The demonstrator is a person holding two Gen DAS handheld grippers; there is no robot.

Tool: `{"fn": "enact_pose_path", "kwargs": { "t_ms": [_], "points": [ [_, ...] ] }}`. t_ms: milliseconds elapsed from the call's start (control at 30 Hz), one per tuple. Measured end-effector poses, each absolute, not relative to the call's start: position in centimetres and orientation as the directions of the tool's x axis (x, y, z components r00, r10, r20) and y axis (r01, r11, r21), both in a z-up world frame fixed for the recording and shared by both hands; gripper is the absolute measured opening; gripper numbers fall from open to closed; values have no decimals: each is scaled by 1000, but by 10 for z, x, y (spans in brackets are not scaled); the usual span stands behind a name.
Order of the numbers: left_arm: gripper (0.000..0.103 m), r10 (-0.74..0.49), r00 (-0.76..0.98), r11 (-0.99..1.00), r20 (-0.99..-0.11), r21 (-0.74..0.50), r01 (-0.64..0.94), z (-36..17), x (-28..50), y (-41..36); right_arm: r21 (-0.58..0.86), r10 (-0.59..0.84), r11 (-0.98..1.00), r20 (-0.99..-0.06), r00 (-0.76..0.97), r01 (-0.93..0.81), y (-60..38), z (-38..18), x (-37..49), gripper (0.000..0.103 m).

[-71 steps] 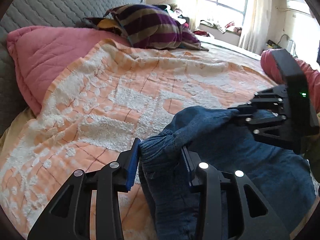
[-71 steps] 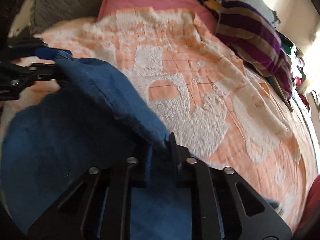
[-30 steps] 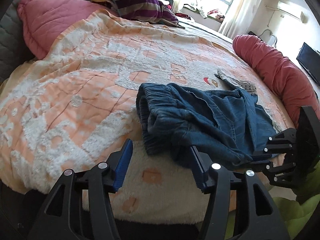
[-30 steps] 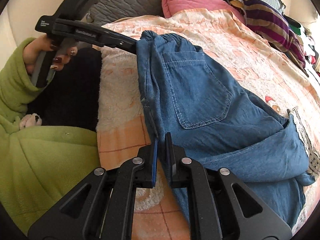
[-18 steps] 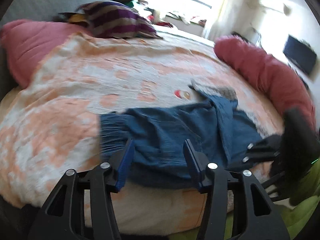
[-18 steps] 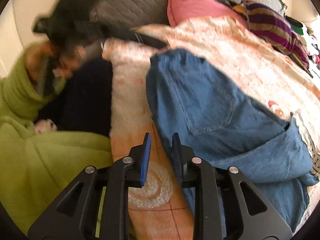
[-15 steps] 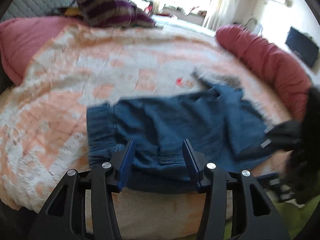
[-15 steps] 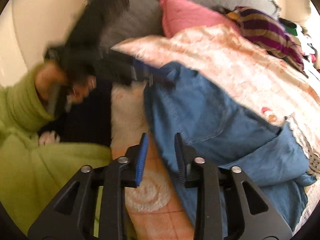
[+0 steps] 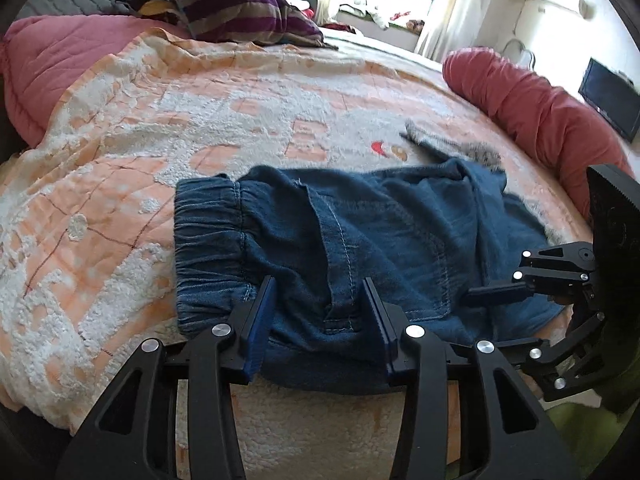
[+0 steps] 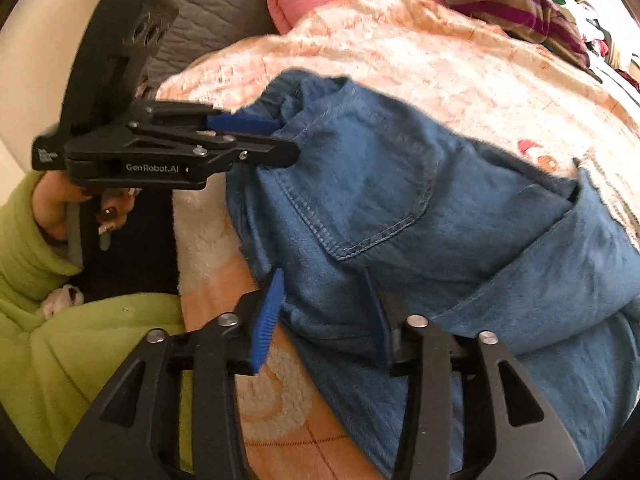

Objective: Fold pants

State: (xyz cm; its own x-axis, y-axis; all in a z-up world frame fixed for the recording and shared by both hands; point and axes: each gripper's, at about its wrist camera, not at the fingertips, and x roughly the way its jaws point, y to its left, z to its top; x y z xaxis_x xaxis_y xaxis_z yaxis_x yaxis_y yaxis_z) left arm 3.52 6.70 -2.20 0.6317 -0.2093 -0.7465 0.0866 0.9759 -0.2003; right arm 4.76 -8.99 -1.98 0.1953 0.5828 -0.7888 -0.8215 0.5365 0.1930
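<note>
Blue denim pants lie folded on the orange-and-white bedspread near its front edge, elastic waistband to the left. My left gripper is open, its jaws standing wide on either side of the near hem fold. In the right wrist view the pants show a back pocket on top. My right gripper is open too, jaws astride the near edge of the cloth. The left gripper also shows in the right wrist view at the waistband corner.
A striped pillow and a pink pillow lie at the bed's head. A red bolster runs along the right side. A grey lacy cloth lies beyond the pants. Green sleeves are at the bed's edge.
Both grippers carried the pants to the bed's near edge, laid them flat and let go. The right gripper has opened wide; the left has settled over the hem.
</note>
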Motion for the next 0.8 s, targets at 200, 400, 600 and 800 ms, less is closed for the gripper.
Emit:
{"fn": "enact_pose_path", "kwargs": {
  "t_ms": [200, 400, 600, 800],
  "points": [
    [55, -173, 698, 981, -695, -186, 57, 9, 19, 68, 159, 596, 609, -739, 316, -777, -126, 10, 60, 52],
    [66, -178, 744, 979, -644, -189, 72, 39, 7, 60, 131, 555, 715, -703, 445, -686, -169, 29, 86, 63],
    [68, -270, 705, 961, -656, -226, 159, 41, 20, 27, 108, 496, 790, -692, 524, -604, -190, 40, 129, 70],
    [68, -381, 609, 925, -696, -281, 257, 24, 44, -22, 86, 433, 837, -709, 557, -541, -188, 42, 179, 72]
  ]
}}
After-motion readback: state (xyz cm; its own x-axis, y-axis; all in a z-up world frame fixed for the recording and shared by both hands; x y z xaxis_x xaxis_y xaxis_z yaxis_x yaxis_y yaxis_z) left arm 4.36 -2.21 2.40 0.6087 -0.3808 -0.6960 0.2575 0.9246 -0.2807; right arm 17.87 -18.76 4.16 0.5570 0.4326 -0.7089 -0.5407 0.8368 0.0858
